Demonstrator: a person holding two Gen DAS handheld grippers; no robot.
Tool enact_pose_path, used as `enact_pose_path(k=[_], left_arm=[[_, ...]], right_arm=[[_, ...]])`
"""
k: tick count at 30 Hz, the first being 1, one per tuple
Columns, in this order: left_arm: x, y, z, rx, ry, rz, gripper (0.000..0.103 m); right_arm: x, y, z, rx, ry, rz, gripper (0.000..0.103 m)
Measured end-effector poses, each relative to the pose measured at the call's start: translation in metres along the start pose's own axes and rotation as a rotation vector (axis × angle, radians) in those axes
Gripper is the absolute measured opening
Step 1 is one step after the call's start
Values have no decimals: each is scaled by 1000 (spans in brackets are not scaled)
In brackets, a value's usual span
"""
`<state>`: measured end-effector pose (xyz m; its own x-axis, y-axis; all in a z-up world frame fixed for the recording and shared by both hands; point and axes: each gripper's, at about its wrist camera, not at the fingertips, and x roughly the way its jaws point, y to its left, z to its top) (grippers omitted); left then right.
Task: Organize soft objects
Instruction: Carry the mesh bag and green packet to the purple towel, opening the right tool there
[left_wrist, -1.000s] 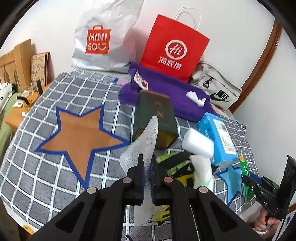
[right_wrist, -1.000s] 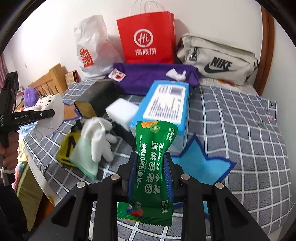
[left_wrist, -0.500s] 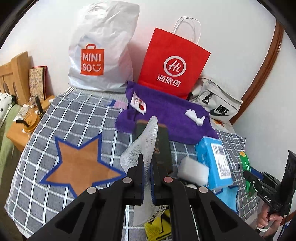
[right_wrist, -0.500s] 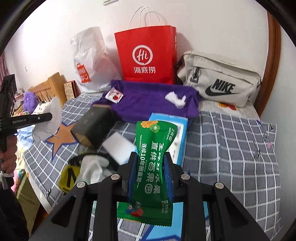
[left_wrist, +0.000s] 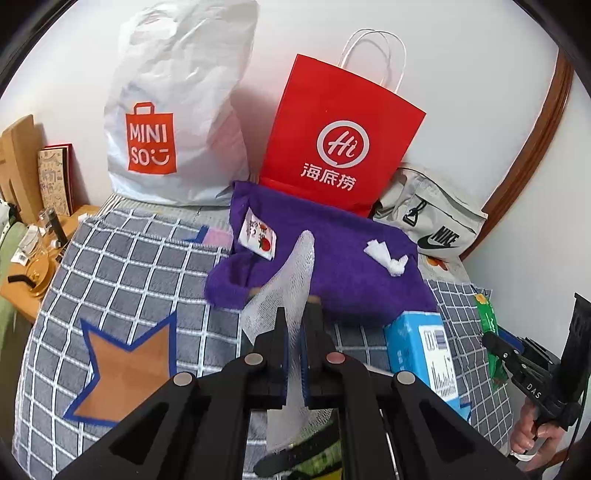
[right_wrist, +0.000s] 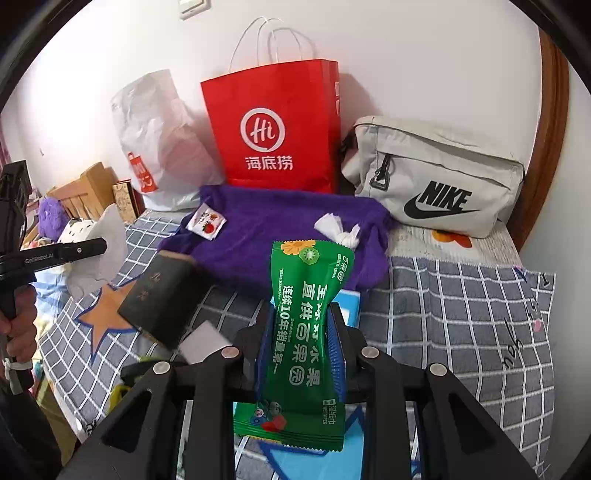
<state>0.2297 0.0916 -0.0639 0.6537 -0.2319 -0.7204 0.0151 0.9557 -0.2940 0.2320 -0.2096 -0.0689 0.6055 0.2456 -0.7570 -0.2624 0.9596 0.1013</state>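
My left gripper (left_wrist: 295, 314) is shut on a white mesh foam sleeve (left_wrist: 286, 280) that sticks up between its fingers, above the checked bed cover (left_wrist: 129, 266). My right gripper (right_wrist: 299, 314) is shut on a green wet-wipes packet (right_wrist: 308, 325), held upright. Behind both lies a purple towel (left_wrist: 332, 266) with a small strawberry sachet (left_wrist: 258, 240) and a crumpled white tissue (left_wrist: 386, 254) on it. In the right wrist view the left gripper (right_wrist: 99, 245) shows at the left edge with the white sleeve (right_wrist: 103, 254). The right gripper (left_wrist: 491, 341) and its green packet (left_wrist: 489, 336) show at the right edge of the left wrist view.
A white MINISO bag (left_wrist: 173, 122), a red paper bag (left_wrist: 336, 144) and a grey Nike pouch (right_wrist: 436, 177) stand against the wall. A dark box (right_wrist: 159, 295), a white foam block (right_wrist: 201, 345) and a blue box (left_wrist: 424, 354) lie on the bed. A wooden side table (left_wrist: 33, 273) stands left.
Both grippers have moved up and toward the wall with their loads; the bags and purple towel are larger and nearer, while the dark box, gloves and foam block have slid toward the bottom.
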Motion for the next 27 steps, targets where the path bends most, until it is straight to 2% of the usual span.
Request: enact_pose_path(k=[12, 27], left_arm=[[32, 4, 38, -5, -5, 18, 6], [80, 4, 64, 6, 24, 39, 6]], right_arm=[[57, -20, 36, -6, 26, -22, 28], [118, -35, 65, -7, 99, -15, 28]])
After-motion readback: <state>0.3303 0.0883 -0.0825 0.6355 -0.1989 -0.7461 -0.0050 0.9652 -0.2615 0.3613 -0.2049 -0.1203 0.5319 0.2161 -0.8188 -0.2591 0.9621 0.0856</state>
